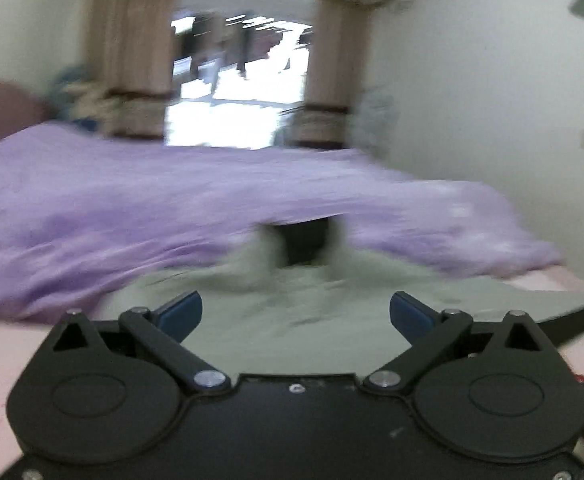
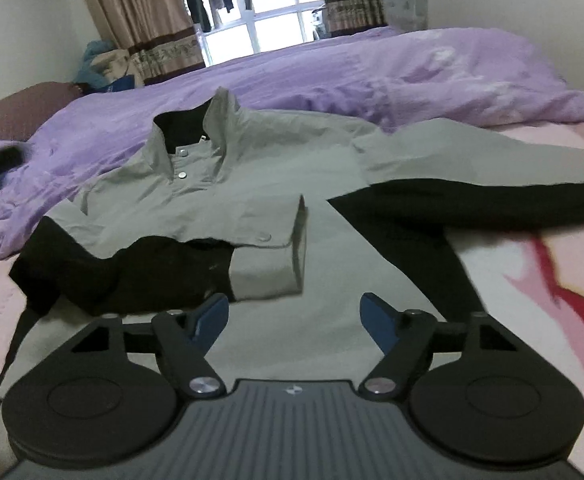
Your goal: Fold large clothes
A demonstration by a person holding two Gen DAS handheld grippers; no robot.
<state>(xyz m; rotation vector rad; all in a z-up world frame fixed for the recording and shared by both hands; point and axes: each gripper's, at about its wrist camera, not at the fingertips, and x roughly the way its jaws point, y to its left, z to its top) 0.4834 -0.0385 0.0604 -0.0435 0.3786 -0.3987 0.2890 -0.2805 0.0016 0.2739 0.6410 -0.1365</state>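
1. Jacket point(image 2: 252, 168): a grey jacket with black sleeves and a black collar lining lies spread front-up on a bed, collar toward the window, snap buttons visible below the collar.
2. One sleeve is folded across the chest, its grey cuff point(image 2: 268, 276) lying on the grey front panel. The other sleeve point(image 2: 472, 204) stretches out flat toward the right edge of the picture, grey along its upper side and black along its lower side.
3. A rumpled purple duvet point(image 2: 372, 72) lies behind and beside the jacket, touching its collar end. A pink printed sheet point(image 2: 532, 280) shows under the jacket at the near side.
4. The right gripper point(image 2: 294, 314) hovers above the jacket's lower front, its blue-padded jaws spread apart with nothing between them; only grey fabric shows below.
5. The left gripper point(image 1: 296, 312) appears in a heavily blurred left wrist view. Its jaws are spread wide and empty, over grey cloth of the jacket point(image 1: 292, 320), with the dark collar opening beyond.
6. Brown curtains point(image 2: 144, 12) frame a bright window point(image 2: 276, 24) at the far wall, with laundry hanging outside it. A maroon cushion point(image 2: 12, 108) sits at the left edge of the bed.
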